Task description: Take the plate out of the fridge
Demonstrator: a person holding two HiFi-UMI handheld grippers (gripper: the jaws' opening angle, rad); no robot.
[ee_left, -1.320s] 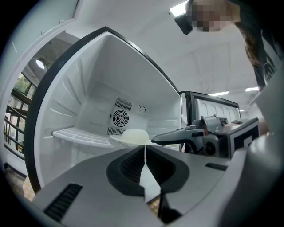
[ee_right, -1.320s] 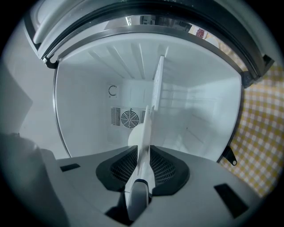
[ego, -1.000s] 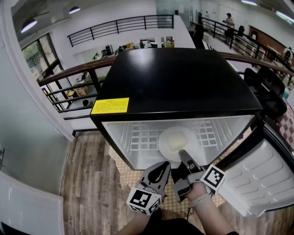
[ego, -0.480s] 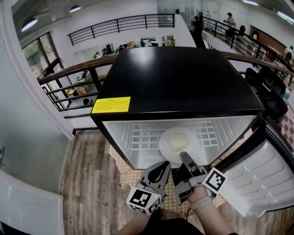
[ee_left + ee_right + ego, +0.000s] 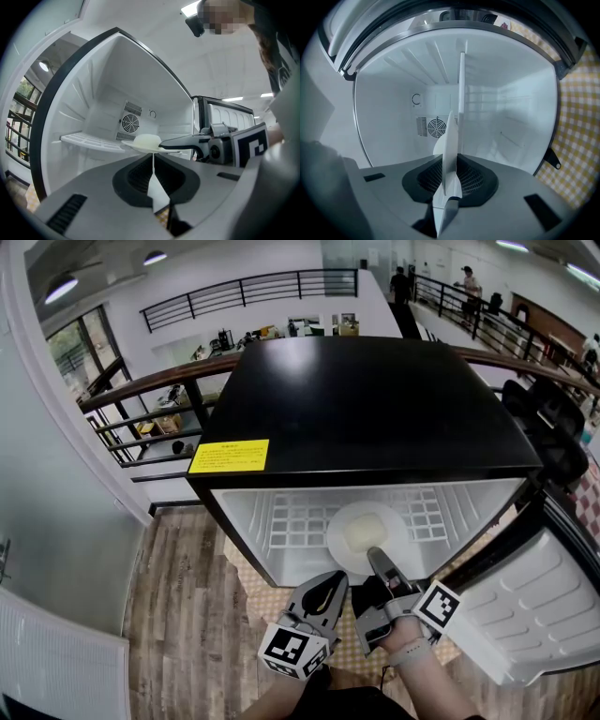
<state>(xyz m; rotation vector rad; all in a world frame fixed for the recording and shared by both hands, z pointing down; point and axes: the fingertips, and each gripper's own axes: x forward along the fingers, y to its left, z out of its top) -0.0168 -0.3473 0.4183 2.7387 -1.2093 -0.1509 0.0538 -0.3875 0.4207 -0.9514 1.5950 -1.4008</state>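
Pinches the near rim of the plate [image 5: 367,529] edge-on between the jaws of the right gripper [image 5: 376,555], just ahead of the fingertips, inside the open fridge [image 5: 366,409]. Seems to rest the plate on the white wire shelf [image 5: 286,526] there, though hard to judge. Carries a pale mound [image 5: 361,533] at the plate's middle. Holds the left gripper [image 5: 330,579] just left of the right one, outside the fridge mouth, jaws pressed together on nothing. Faces a round fan grille [image 5: 437,126] on the back wall, straight beyond the right jaws, with the swung-out door [image 5: 539,601] off to their right.
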